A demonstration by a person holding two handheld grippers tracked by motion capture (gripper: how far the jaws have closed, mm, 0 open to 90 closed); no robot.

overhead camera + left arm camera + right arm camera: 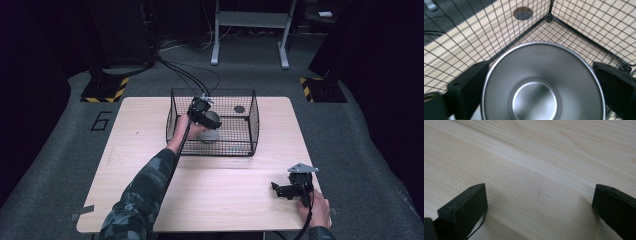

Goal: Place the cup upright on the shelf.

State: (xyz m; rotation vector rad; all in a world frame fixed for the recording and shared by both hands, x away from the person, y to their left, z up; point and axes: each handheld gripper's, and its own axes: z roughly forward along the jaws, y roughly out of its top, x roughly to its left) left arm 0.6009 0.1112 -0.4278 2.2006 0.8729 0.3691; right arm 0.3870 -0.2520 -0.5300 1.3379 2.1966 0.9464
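Inside the wire basket [252, 117] at the far middle of the table [120, 165], the left gripper [204, 114] reaches in over the near-left wall with a steel bowl [543, 83] between its jaws. Seen along that gripper, the bowl's round mouth faces the camera, and the two black jaws stand wide on either side of its rim, one at the left edge and one at the right. They look closed on it across its full width, though I cannot see the contact itself. From above, the bowl [210, 131] sits low in the left half of the basket, directly under the gripper; whether it rests on the basket floor or hangs just clear I cannot tell. A small dark disc [523, 13] lies on the table past the far wall of the basket, well apart from the bowl.

My judgement is that the next move turns on the bowl lying straight below the left hand [182, 127], with the basket walls close around it.

Down at the near right corner, the right gripper [286, 190] rests on bare wood, jaws spread wide and holding nothing
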